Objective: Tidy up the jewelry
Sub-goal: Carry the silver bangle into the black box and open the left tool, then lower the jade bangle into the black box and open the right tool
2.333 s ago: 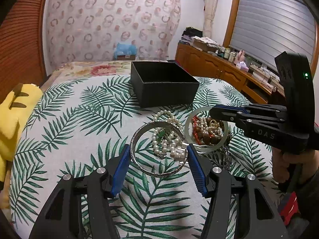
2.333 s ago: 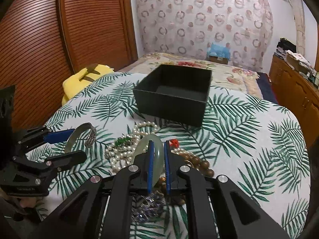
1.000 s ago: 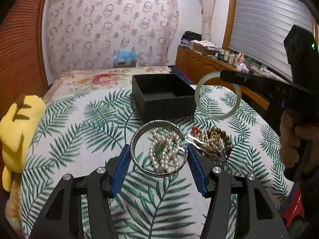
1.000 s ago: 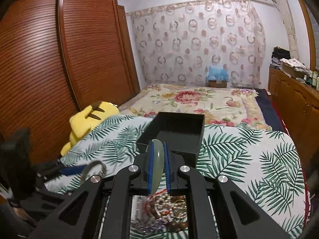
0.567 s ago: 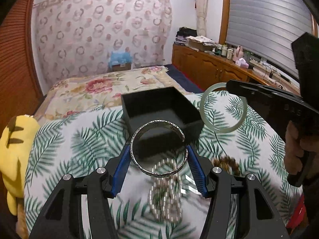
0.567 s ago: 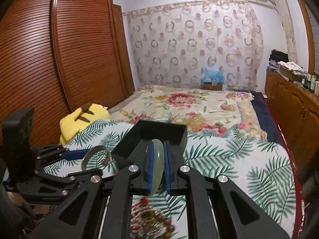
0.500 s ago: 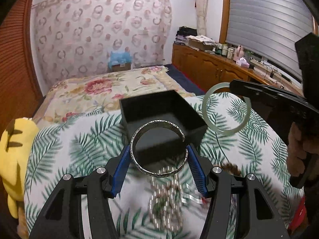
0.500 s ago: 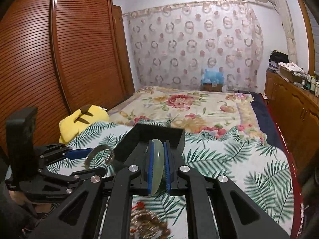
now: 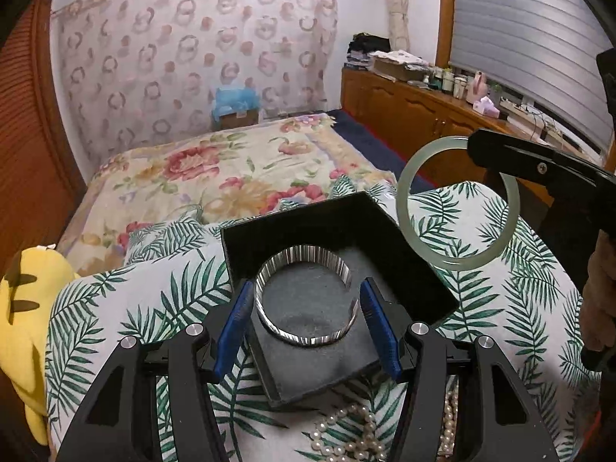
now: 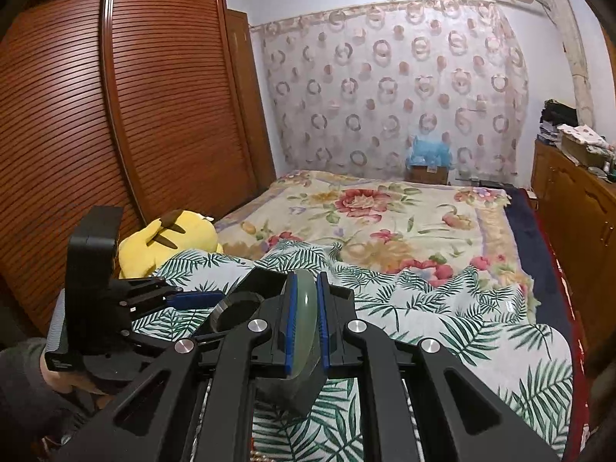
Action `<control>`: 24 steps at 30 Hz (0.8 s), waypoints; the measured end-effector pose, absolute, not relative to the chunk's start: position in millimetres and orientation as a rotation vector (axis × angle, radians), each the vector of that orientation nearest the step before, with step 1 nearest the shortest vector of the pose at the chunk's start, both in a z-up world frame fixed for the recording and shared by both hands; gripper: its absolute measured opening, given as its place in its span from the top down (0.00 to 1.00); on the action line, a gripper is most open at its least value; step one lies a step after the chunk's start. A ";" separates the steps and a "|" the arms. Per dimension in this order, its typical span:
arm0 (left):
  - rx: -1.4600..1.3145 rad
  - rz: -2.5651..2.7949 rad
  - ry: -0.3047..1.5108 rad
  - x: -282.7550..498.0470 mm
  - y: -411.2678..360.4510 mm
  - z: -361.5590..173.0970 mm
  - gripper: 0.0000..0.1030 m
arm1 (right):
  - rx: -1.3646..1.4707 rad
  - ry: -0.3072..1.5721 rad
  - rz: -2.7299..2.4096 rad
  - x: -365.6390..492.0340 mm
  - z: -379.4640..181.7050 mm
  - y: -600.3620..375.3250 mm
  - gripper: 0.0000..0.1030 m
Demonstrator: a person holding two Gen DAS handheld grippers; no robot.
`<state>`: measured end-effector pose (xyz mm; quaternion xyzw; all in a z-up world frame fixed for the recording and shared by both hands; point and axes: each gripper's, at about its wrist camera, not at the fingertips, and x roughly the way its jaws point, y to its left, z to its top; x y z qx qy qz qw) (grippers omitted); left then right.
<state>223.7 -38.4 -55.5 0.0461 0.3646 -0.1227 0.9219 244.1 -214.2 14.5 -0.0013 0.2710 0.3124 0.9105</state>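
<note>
My left gripper (image 9: 307, 300) is shut on a silver bangle (image 9: 304, 338) and holds it flat over the open black box (image 9: 408, 269). The box's grey floor shows through the ring. My right gripper (image 10: 305, 319) is shut on a pale green jade bangle (image 10: 306, 331), held upright. In the left wrist view the jade bangle (image 9: 408, 227) hangs above the box's right corner from the right gripper's black finger (image 9: 539, 165). In the right wrist view the left gripper (image 10: 192, 300) and silver bangle (image 10: 231, 302) sit low left; the box (image 10: 265, 277) is mostly hidden behind my fingers.
Pearl strands (image 9: 346, 439) lie on the palm-leaf cloth (image 9: 115, 308) just below the box. A yellow plush toy (image 9: 23, 308) lies at the left edge. A floral bedspread (image 9: 215, 169) stretches beyond, with a wooden wardrobe (image 10: 115, 115) left and cabinets (image 9: 415, 115) right.
Both grippers have moved forward and up from the jewelry pile with their bangles. The silver bangle is now over the box interior; the jade bangle has come beside the box's right corner.
</note>
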 end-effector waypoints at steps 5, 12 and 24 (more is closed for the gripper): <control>0.073 -0.247 0.730 217.4 -29.2 -49.3 0.41 | -0.011 0.574 0.663 252.3 7.7 -203.6 0.89; 0.022 -0.199 0.705 196.8 4.0 -41.5 0.41 | -0.018 0.610 0.708 258.3 -3.9 -182.4 0.89; -0.018 -0.165 0.723 179.1 26.8 -48.9 0.41 | -0.032 0.744 0.760 266.6 -42.4 -150.8 0.89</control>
